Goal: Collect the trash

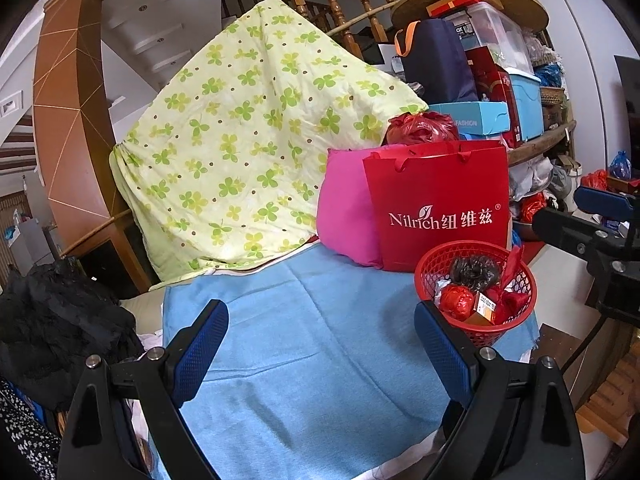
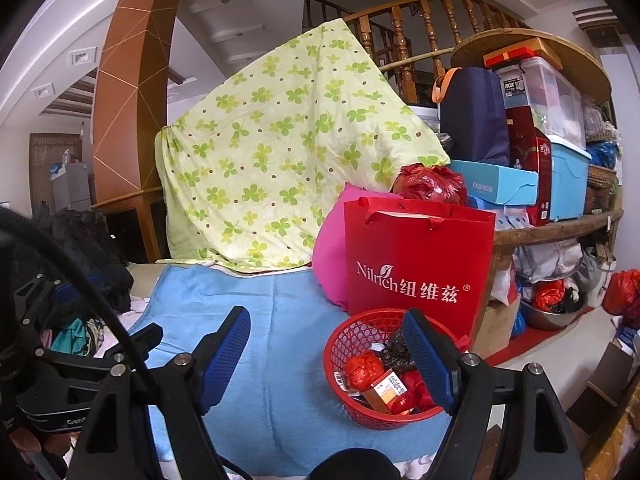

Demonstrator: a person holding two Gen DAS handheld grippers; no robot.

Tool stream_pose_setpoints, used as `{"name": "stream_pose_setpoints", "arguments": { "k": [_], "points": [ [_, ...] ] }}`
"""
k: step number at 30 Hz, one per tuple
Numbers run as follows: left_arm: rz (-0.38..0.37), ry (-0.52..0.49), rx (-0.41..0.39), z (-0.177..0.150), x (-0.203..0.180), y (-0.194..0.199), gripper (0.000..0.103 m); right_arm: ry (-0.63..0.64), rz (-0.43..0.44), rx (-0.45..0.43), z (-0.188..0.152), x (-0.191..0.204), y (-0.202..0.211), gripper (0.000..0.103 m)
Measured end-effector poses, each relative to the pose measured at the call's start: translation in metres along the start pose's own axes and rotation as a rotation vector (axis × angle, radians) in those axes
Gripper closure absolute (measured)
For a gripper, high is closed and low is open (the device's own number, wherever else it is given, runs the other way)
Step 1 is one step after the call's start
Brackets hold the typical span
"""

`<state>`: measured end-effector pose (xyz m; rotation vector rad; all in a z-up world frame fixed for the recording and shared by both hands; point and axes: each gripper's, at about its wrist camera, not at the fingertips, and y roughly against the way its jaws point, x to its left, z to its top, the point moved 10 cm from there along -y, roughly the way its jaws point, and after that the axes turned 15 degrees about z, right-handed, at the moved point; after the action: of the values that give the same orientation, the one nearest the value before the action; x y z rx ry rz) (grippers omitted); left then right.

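Hidden: red gift bag (image 2: 416, 260) contents unseen; my right pad (image 2: 428, 360) covers part of the basket.
Red mesh basket (image 1: 476, 284): on the blue cloth (image 1: 312, 340); holds red wrappers (image 2: 364, 368), small orange box (image 2: 386, 390), dark crumpled bag (image 1: 474, 270).
My left tongs (image 1: 320, 356): wide open, empty.
My right tongs (image 2: 328, 356): open, empty.

Red plastic mesh basket (image 2: 372, 376) on matt blue cloth (image 2: 280, 360)

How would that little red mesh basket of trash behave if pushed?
The red mesh basket looks like thin plastic, so probably light. It would likely slide easily on the blue cloth. Its loose wrappers might shift or spill if it tips.
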<state>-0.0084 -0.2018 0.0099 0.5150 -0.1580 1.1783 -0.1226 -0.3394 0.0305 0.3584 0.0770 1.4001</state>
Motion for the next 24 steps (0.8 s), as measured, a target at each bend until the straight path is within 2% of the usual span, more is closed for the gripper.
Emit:
{"name": "stream_pose_setpoints", "arguments": {
  "k": [24],
  "points": [
    [0.002,0.001,0.003,-0.0019,0.0021,0.0026,0.008,-0.018,0.003,0.014,0.0017,0.0027,-0.0039,0.022]
  ]
}}
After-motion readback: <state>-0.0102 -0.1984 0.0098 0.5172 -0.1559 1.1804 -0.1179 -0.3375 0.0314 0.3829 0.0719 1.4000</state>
